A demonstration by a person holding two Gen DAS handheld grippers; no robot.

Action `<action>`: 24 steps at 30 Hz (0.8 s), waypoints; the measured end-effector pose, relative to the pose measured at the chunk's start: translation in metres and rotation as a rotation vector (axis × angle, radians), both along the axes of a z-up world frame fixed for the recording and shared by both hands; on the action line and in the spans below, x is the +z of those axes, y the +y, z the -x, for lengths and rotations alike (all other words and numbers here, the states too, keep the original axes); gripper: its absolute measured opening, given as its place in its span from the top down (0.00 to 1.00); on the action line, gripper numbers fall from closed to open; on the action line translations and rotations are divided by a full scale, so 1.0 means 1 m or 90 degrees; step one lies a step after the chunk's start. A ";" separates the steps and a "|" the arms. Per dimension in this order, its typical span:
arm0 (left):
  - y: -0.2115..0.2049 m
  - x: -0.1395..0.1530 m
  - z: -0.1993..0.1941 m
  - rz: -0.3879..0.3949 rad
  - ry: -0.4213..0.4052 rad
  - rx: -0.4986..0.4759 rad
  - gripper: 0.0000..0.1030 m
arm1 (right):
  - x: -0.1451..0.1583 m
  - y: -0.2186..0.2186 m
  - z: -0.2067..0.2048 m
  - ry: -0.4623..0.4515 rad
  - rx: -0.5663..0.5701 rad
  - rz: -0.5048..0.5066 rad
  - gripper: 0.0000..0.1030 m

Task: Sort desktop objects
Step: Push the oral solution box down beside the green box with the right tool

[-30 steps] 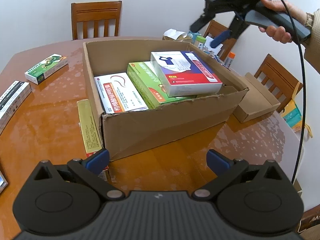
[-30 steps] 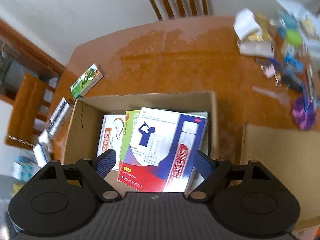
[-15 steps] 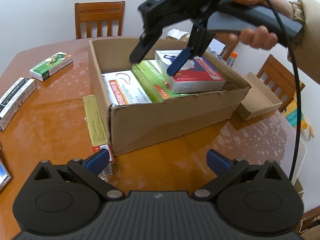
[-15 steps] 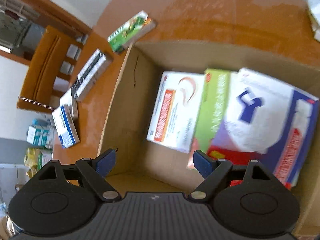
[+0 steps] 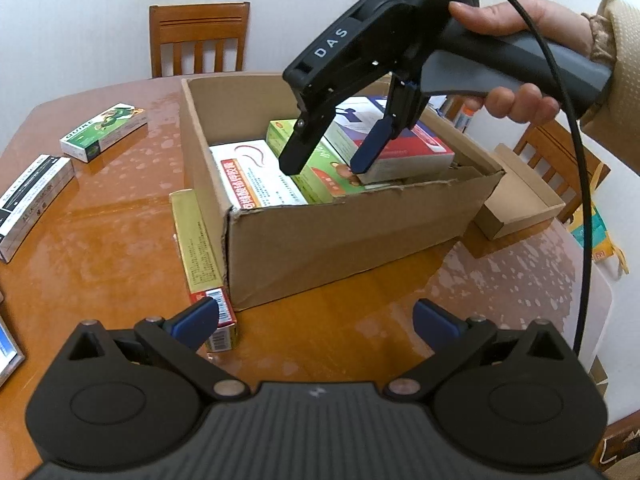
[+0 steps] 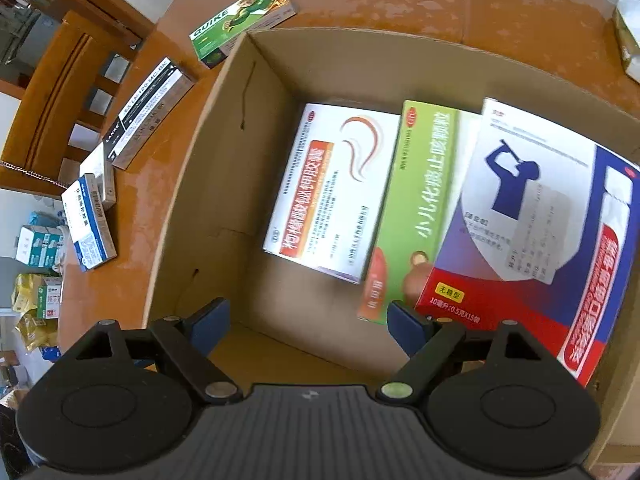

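Observation:
An open cardboard box stands on the wooden table and holds three medicine packets: a white and orange one, a green one and a large white, blue and red one lying on top at the right. My right gripper points steeply down into the box, jaws open and empty, over the near ends of the white and green packets. My left gripper hangs open and empty above the table in front of the box. A yellow packet lies against the box's left wall.
On the table to the left of the box lie a green packet, a black and white carton and blue and white packets. A small cardboard lid sits to the right. Chairs stand around the table.
My right gripper has come from high behind the box forward and down into it, tilting more steeply, jaws staying open. The left gripper has stayed where it was.

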State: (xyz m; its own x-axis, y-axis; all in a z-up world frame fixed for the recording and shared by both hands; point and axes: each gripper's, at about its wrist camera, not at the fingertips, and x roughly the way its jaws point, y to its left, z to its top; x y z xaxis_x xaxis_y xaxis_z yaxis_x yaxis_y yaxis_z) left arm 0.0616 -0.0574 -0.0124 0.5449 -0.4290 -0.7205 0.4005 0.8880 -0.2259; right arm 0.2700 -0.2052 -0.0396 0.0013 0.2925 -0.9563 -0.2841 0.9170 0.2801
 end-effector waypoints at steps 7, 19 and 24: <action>-0.005 0.000 0.000 -0.002 0.000 -0.011 0.00 | 0.004 -0.012 0.000 -0.007 -0.015 0.000 0.13; -0.007 -0.001 0.001 -0.003 0.002 -0.012 0.00 | 0.003 -0.018 -0.012 -0.026 -0.045 -0.013 0.13; -0.008 -0.002 0.000 -0.004 0.002 -0.011 0.00 | 0.002 -0.017 -0.022 -0.047 -0.062 -0.013 0.13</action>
